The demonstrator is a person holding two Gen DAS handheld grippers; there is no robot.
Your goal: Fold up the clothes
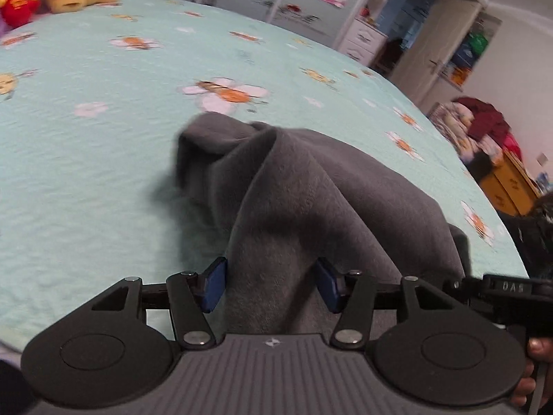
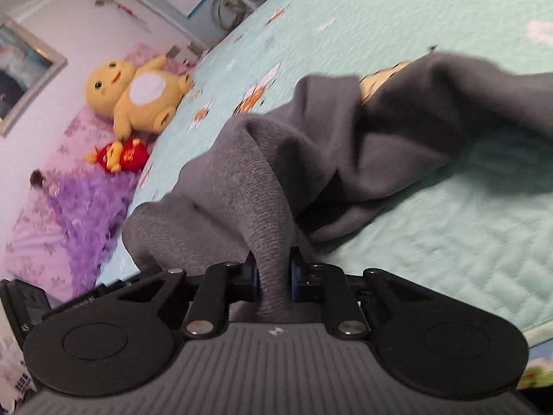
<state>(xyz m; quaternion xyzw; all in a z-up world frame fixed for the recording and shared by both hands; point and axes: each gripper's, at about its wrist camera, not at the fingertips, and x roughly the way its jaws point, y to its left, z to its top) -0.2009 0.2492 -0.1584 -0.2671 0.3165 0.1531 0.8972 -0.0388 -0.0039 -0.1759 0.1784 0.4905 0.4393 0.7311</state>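
Note:
A grey fleece garment (image 1: 297, 186) lies bunched on the mint bedspread (image 1: 86, 173). In the left wrist view a broad band of it runs between the blue pads (image 1: 214, 283) of my left gripper (image 1: 272, 282). The jaws stand wide apart and the cloth between them is flat, not pinched. In the right wrist view my right gripper (image 2: 273, 273) is shut on a narrow twisted fold of the same garment (image 2: 311, 145), whose creases run together at the pads. The rest of the cloth trails off to the upper right over the bedspread (image 2: 449, 242).
A yellow plush toy (image 2: 138, 100) and a small red one (image 2: 121, 155) sit at the head of the bed beside purple fabric (image 2: 90, 204). White drawers (image 1: 363, 41), an open wardrobe and a pile of clothes (image 1: 477, 128) stand beyond the bed's right edge. A person's fingers (image 1: 532, 363) show at the right.

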